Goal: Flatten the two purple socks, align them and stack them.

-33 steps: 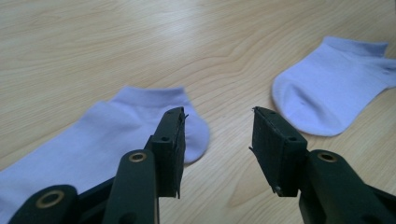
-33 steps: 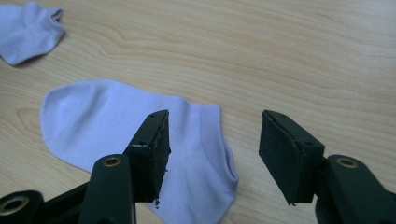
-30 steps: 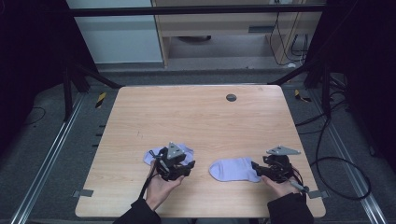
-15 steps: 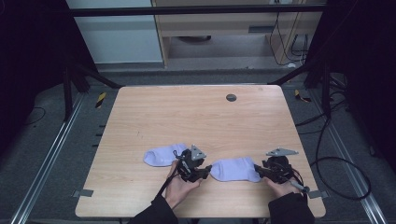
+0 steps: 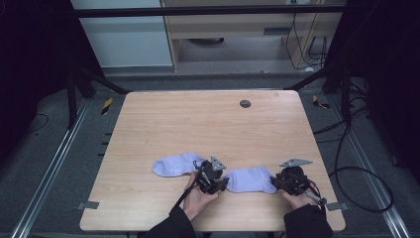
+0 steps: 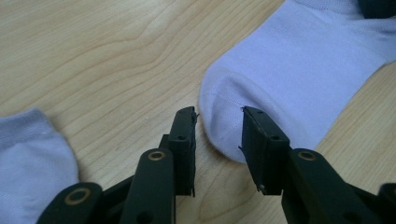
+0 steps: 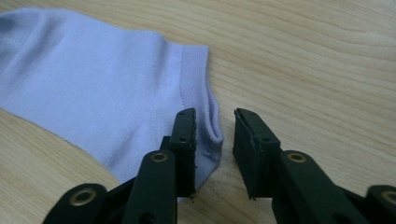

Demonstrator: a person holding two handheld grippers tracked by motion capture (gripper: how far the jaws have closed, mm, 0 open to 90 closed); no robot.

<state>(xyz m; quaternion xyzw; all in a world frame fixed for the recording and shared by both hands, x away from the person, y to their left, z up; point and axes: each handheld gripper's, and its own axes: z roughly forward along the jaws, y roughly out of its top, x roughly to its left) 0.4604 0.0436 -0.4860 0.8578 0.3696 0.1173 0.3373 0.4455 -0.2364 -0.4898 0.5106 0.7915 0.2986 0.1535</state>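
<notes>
Two lilac socks lie flat on the wooden table. The left sock rests apart near the front left; its end also shows in the left gripper view as the left sock. The right sock stretches between both grippers. My left gripper is open, its jaws on either side of this sock's rounded toe. In its own view the left gripper has the toe tip between the jaws. My right gripper is open at the other end. The right gripper straddles the corner of the sock's ribbed cuff.
A small dark round grommet sits near the table's far edge. The near table edge runs just below both hands. Dark floor, rails and cables surround the table.
My left gripper has moved right, off the left sock and over to the toe of the right sock. The right gripper has stayed at the cuff.
</notes>
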